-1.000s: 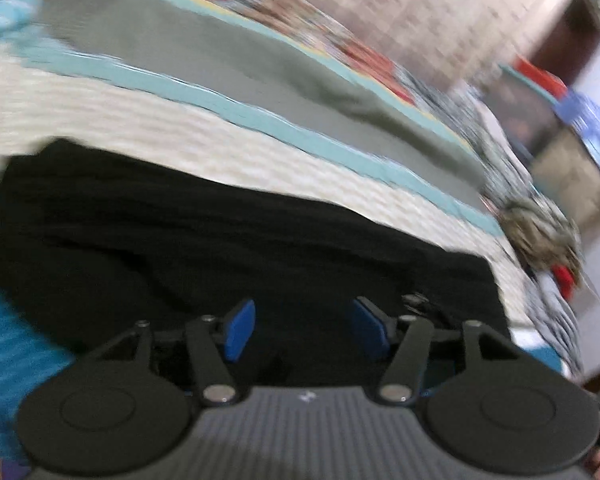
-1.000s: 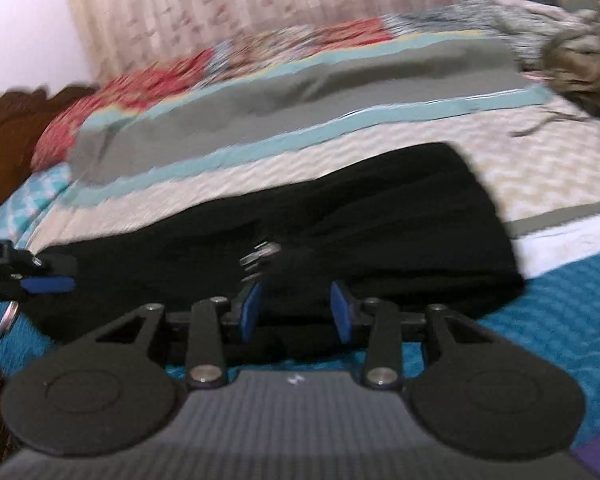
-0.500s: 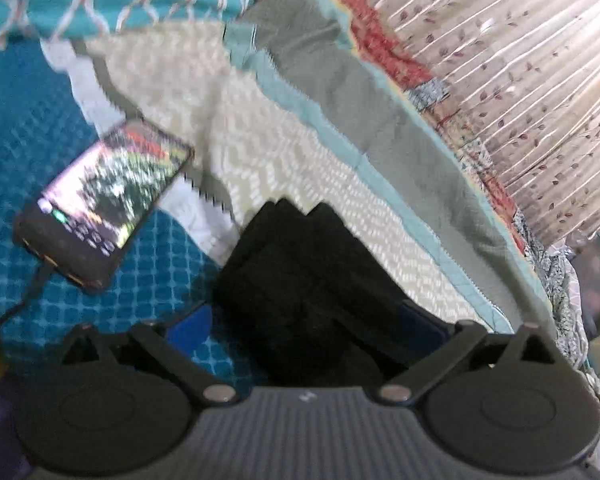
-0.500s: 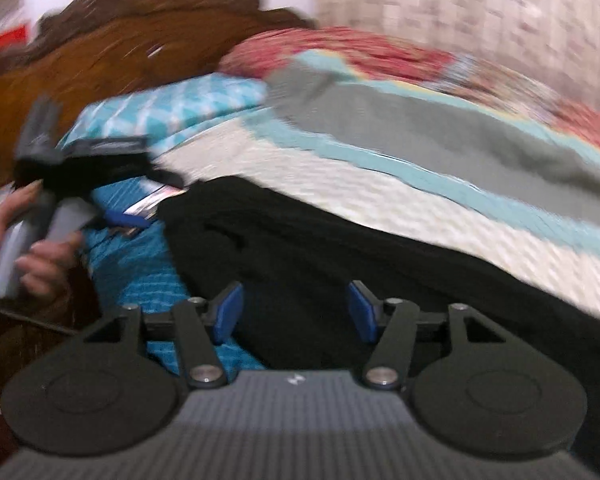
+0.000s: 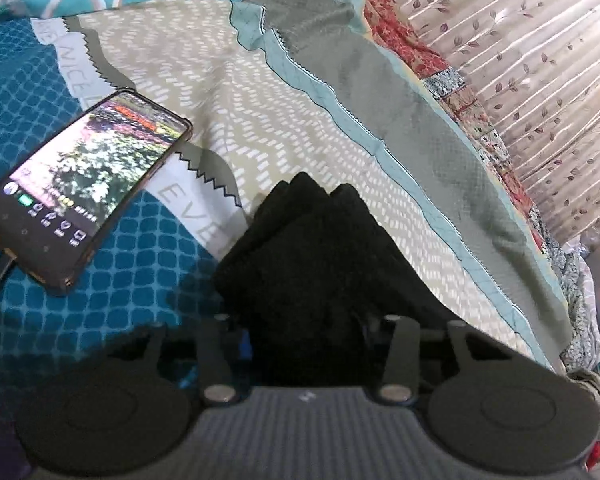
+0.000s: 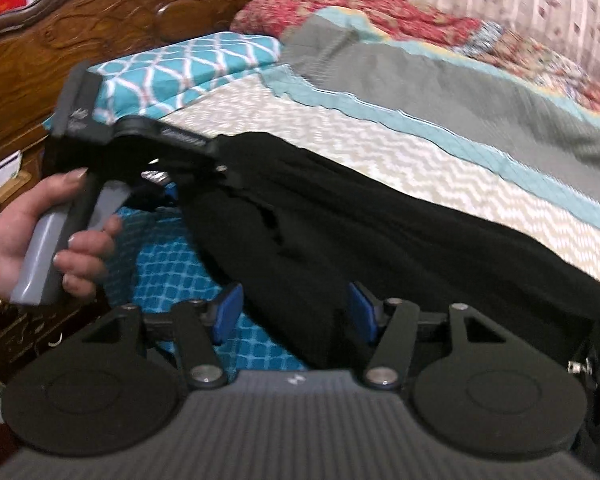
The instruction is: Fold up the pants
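Black pants [image 6: 380, 232] lie stretched across the bed. In the left wrist view the leg end [image 5: 320, 248] of the pants lies bunched between the fingers of my left gripper [image 5: 306, 340], which has closed on the cloth. The right wrist view shows that left gripper [image 6: 188, 168] held by a hand, lifting the leg end off the bed. My right gripper [image 6: 296, 312] is open, its blue pads [image 6: 228, 312] on either side of the pants' near edge, not closed on it.
A phone [image 5: 84, 184] with a lit screen lies on the blue quilt, left of the leg end. A teal pillow [image 6: 188, 68] and a carved wooden headboard [image 6: 100, 28] stand behind. A grey blanket [image 6: 460, 80] runs along the far side, with curtains beyond.
My left gripper swung to the leg end and closed on it, lifting it. My right gripper turned toward the headboard end and stayed open.
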Available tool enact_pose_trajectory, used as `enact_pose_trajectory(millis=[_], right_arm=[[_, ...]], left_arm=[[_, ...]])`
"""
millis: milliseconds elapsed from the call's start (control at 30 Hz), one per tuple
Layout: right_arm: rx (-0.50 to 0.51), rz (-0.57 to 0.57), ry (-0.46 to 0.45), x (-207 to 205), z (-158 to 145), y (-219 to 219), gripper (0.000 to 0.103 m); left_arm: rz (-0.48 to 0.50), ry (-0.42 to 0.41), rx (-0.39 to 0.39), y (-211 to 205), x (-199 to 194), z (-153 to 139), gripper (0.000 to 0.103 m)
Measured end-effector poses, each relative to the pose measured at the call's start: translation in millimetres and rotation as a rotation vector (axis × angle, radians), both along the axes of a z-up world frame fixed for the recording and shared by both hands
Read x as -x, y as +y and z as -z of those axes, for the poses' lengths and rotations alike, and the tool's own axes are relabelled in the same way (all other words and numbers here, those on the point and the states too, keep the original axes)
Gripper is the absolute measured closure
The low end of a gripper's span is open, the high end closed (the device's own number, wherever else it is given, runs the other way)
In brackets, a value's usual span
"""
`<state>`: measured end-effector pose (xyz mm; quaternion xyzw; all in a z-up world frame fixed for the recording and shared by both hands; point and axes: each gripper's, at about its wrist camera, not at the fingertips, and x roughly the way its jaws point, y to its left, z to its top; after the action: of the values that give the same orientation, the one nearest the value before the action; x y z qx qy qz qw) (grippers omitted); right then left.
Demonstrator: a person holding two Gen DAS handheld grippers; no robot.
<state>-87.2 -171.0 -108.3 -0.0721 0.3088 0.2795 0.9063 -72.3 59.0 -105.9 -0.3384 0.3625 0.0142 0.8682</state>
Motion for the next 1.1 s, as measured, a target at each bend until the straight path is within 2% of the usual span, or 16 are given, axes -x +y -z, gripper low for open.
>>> enact_pose_trajectory(millis=[133, 300, 367, 433, 567, 633, 700, 800, 867, 933, 1000, 1067, 1100], right_arm=[[-0.012, 0.013, 0.004, -5.9, -0.6, -0.2, 0.043], [-0.005, -0.006, 0.017, -3.2, 3.1, 5.5, 0.043], [0.01, -0.02, 0.03, -5.2, 6.4, 9.7, 0.043], [0.011, -0.026, 0.034, -6.7, 7.5, 11.6, 0.043], [-0.021, 0.019, 0.034, -7.7, 4.1, -1.1, 0.043], [-0.053, 0.066, 0.045, -7.1, 3.1, -14.0, 0.043], [-0.092, 0.119, 0.062, -4.6, 3.5, -29.9, 0.043], [-0.133, 0.192, 0.086, 1.5, 6.8, -55.0, 0.042], [-0.153, 0.236, 0.11, 6.1, 11.2, -73.5, 0.042], [-0.152, 0.262, 0.142, 12.4, 18.7, -88.0, 0.042], [-0.183, 0.288, 0.17, 21.3, 25.9, -101.9, 0.042], [-0.227, 0.295, 0.191, 27.3, 27.8, -114.6, 0.042], [-0.252, 0.304, 0.188, 29.7, 26.6, -120.7, 0.042]], left_arm=[[-0.012, -0.025, -0.044, -5.3, 11.4, -9.7, 0.066], [0.001, -0.077, -0.177, -31.0, 24.0, -34.9, 0.067], [0.005, -0.09, -0.208, -40.9, 24.4, -41.3, 0.068], [0.046, -0.121, -0.251, -57.8, 21.9, -52.5, 0.069], [0.18, -0.225, -0.357, -103.6, 13.9, -75.8, 0.069], [0.276, -0.272, -0.454, -137.3, 10.2, -82.6, 0.069], [0.394, -0.308, -0.556, -173.9, 8.8, -81.9, 0.068], [0.607, -0.291, -0.637, -222.4, 8.0, -65.3, 0.064], [0.754, -0.259, -0.639, -246.7, 11.4, -50.0, 0.062], [0.818, -0.234, -0.608, -256.5, 17.1, -43.5, 0.052], [0.824, -0.257, -0.614, -255.8, 25.6, -46.6, 0.036], [0.799, -0.291, -0.608, -243.3, 33.2, -55.0, 0.032], [0.778, -0.305, -0.581, -232.8, 34.5, -61.2, 0.031]])
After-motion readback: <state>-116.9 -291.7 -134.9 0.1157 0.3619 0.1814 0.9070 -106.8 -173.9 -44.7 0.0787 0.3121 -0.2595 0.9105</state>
